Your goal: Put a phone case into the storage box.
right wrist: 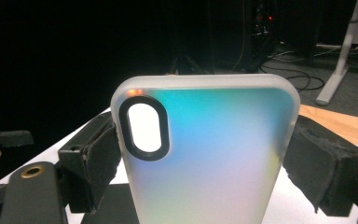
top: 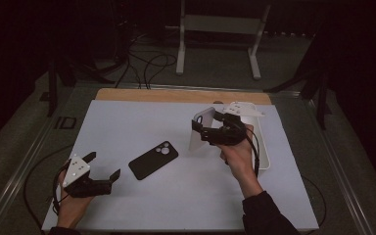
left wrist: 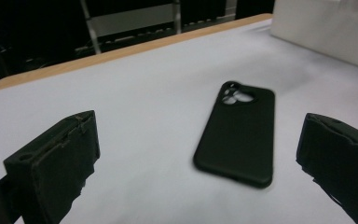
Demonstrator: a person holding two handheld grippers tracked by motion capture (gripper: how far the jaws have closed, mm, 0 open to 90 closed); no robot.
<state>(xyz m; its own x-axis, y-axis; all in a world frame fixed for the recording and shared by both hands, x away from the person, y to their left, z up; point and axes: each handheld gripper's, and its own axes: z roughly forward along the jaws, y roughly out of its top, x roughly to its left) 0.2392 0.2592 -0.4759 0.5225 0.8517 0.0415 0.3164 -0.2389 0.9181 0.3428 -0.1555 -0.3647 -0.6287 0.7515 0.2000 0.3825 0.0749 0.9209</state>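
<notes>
A black phone case (top: 153, 160) lies flat on the white table top (top: 142, 122), camera cutout toward the far side. My left gripper (top: 104, 164) stands open at the near left, its jaws pointing at the case from a short way off. In the left gripper view the black case (left wrist: 237, 135) lies ahead between the spread jaws of the left gripper (left wrist: 196, 126), untouched. My right gripper (top: 203, 128) is raised over the right half, shut on a translucent white phone case (top: 199, 129) held upright. In the right gripper view this case (right wrist: 205, 158) is clamped by its side edges in the right gripper (right wrist: 205, 140).
A white box (top: 263, 147) sits behind the right hand near the table's right edge, also seen as the white box (left wrist: 326, 28). A wooden strip (top: 176, 95) runs along the table's far edge. Beyond it stand a white frame (top: 220, 29) and floor cables (top: 147, 63).
</notes>
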